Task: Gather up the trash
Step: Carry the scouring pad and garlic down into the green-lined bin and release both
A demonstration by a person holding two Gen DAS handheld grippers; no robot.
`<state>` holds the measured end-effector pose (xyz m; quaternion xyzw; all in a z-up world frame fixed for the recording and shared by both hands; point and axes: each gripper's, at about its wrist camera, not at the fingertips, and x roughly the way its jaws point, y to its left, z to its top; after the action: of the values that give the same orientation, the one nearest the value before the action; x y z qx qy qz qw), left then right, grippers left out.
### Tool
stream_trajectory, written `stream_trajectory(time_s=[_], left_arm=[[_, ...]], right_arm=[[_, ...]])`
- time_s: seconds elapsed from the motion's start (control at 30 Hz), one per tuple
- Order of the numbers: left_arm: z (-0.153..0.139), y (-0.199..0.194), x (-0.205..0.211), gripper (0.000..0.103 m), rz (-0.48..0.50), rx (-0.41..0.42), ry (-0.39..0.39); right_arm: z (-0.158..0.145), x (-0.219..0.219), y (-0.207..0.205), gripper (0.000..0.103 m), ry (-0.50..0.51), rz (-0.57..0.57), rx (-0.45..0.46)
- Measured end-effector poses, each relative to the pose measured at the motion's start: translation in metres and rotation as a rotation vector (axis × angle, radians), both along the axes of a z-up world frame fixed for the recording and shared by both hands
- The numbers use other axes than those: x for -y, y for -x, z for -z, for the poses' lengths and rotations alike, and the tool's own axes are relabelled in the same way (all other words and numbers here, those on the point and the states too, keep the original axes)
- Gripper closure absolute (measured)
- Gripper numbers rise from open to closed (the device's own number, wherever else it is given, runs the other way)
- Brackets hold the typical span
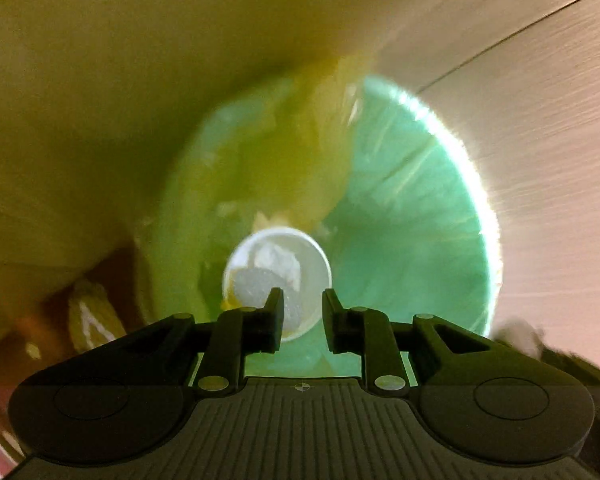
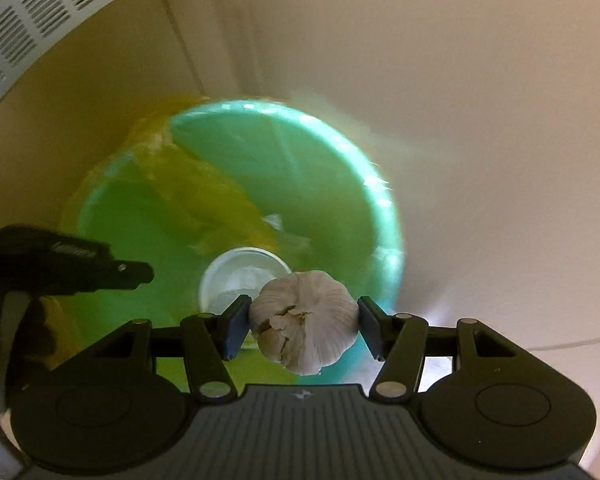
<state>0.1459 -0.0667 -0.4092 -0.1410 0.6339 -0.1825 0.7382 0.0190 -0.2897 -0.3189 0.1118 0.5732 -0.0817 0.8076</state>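
Garlic bulb [image 2: 306,322] is pinched by right gripper [image 2: 304,326] at lower centre, above green-lined bin [image 2: 340,184], presumably for dropping; left gripper [image 1: 302,320] fingers are spread, nothing held.

A white slotted vent grille [image 2: 40,12] sits high on the left, set against a tan panel [image 2: 112,60]; pale tiled floor [image 1: 540,100] lies right.
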Motion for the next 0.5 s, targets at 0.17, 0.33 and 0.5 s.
stream_trajectory(time_s=[0.17,0.33,0.5], left_arm=[[-0.041,0.006,-0.017,0.08,-0.013,0.067,0.034],[-0.088,0.025,-0.025,0.08,0.02,0.126,0.044],[-0.161,0.046,-0.041,0.08,0.031,0.194,0.099]], right_arm=[[-0.002,-0.004,-0.036,0.045,-0.127,0.015,0.008],[-0.03,-0.002,-0.038,0.043,-0.122,0.052,0.038],[-0.084,-0.004,-0.033,0.043,-0.075,0.064,0.061]])
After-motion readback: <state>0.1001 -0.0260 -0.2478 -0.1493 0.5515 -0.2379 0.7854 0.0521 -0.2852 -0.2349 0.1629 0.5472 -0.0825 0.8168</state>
